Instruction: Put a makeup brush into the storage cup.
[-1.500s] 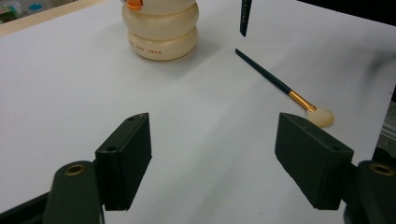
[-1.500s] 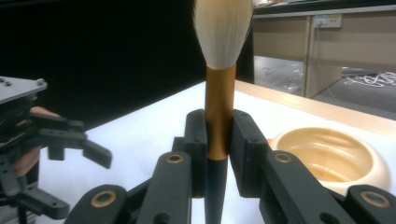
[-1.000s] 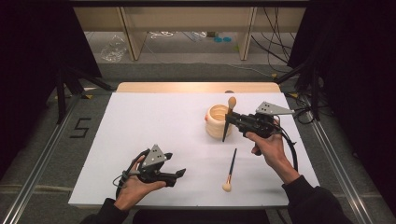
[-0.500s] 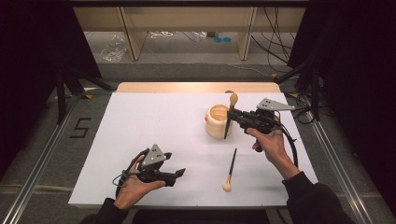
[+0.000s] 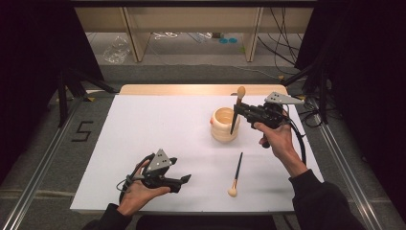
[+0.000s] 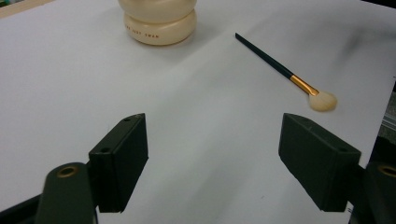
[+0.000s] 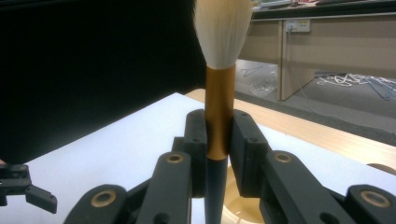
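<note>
A dark-handled brush (image 5: 236, 106) is standing upright, bristles up, over the cream pot (image 5: 225, 124). Another brush (image 5: 236, 173) is lying flat nearby.

White sheet (image 5: 143, 129) on wooden table (image 5: 191, 89); floor marking "5" (image 5: 82, 131).

Two black fingers (image 6: 121, 161) of the left gripper (image 6: 212, 163) standing wide apart, with only bare white counter (image 6: 210, 154) between them. Beyond the left finger, far ahead, a cream ribbed jar (image 6: 159, 21) with small lettering on its lower ring. Ahead of the right finger, a makeup brush (image 6: 285, 74) lying flat: dark handle pointing toward the jar, gold ferrule, pale bristle head nearest to the right finger, not touching it.
</note>
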Demonstrator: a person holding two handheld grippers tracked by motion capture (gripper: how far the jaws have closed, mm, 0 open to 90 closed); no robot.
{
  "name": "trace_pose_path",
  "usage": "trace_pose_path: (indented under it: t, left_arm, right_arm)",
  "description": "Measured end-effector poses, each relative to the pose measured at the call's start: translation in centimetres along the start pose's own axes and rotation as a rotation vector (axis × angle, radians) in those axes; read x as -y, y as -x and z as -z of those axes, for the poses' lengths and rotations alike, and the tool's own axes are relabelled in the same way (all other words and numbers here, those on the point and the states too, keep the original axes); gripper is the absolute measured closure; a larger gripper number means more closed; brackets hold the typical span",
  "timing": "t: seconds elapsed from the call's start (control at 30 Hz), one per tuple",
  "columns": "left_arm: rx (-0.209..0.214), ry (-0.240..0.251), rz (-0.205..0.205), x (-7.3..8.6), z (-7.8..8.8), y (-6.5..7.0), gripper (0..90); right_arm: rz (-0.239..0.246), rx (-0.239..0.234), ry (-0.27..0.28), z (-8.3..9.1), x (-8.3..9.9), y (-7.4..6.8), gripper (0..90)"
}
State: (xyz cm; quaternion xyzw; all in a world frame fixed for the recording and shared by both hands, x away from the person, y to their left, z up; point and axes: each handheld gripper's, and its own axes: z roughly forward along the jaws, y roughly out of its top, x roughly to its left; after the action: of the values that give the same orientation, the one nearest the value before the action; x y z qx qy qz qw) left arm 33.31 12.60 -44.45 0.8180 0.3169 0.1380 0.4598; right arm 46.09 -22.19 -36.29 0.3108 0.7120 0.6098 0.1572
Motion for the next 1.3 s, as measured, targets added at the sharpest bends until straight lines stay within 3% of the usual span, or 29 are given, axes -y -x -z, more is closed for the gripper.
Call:
trace_pose_path:
  t: [0.07, 0.1, 0.47, 0.77, 0.83, 0.97, 1.3]
  left_arm:
    - [0.005, -0.013, -0.02, 0.0, 0.0, -0.1, 23.3]
    - [0.002, -0.01, -0.012, 0.0, 0.0, 0.0, 23.3]
    - [0.01, -0.005, -0.014, 0.1, -0.1, 0.2, 22.9]
    - [0.005, -0.005, -0.014, 0.1, -0.2, 0.3, 22.0]
    - [0.006, -0.006, -0.008, 0.1, -0.2, 0.3, 21.4]
    - [0.01, -0.018, -0.035, 0.1, -0.2, 0.2, 21.3]
    - [0.005, -0.006, -0.008, 0.2, -0.2, 0.3, 21.3]
  right_arm:
    - [-0.017, 0.001, -0.022, 0.1, -0.3, 0.0, 78.2]
    - [0.002, 0.007, -0.005, 0.0, -0.4, 0.2, 78.2]
    - [-0.019, 0.022, -0.016, -0.4, -1.1, 0.7, 78.2]
    - [-0.01, 0.04, 0.01, -0.7, -1.8, 1.4, 78.2]
    - [-0.03, 0.039, 0.018, -0.8, -1.9, 1.4, 78.2]
    - [-0.032, 0.044, 0.013, -1.0, -2.0, 1.6, 78.3]
    - [-0.014, 0.065, 0.014, -2.1, -2.1, 2.2, 78.2]
